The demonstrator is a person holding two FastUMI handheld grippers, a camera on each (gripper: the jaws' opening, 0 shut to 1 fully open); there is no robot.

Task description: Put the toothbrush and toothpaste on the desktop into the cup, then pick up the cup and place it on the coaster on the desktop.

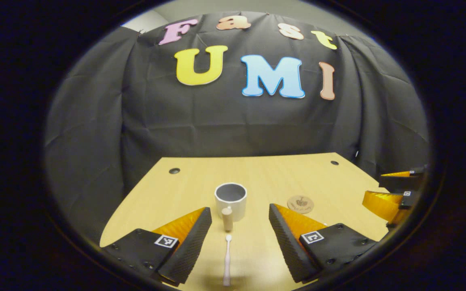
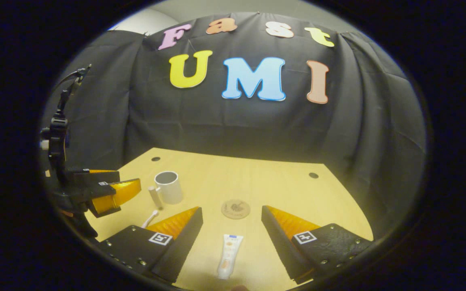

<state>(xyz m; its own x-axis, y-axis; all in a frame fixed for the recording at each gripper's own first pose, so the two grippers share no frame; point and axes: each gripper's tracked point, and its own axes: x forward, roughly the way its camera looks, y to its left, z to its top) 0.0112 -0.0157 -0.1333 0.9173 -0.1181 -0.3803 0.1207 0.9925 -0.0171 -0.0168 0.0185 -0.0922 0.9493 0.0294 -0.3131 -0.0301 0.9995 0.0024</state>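
A white toothbrush (image 1: 227, 260) lies on the wooden desktop, lengthwise between my left gripper's (image 1: 240, 209) open fingers, head pointing at the cup. The grey-white cup (image 1: 231, 199) stands upright beyond it, nothing visible inside. A round brown coaster (image 1: 300, 204) lies to the cup's right. In the right gripper view a white toothpaste tube (image 2: 229, 256) lies flat between my right gripper's (image 2: 231, 209) open fingers, with the coaster (image 2: 236, 209) just past it and the cup (image 2: 168, 186) and toothbrush (image 2: 150, 219) farther left. Neither gripper holds anything.
A small beige peg-like cylinder (image 1: 227, 218) stands upright just in front of the cup. The desktop (image 1: 265, 173) has two dark round holes near its far corners. The black cloth wall closes off the back. The left gripper (image 2: 130, 180) shows at the left, the right gripper (image 1: 372, 186) at the right.
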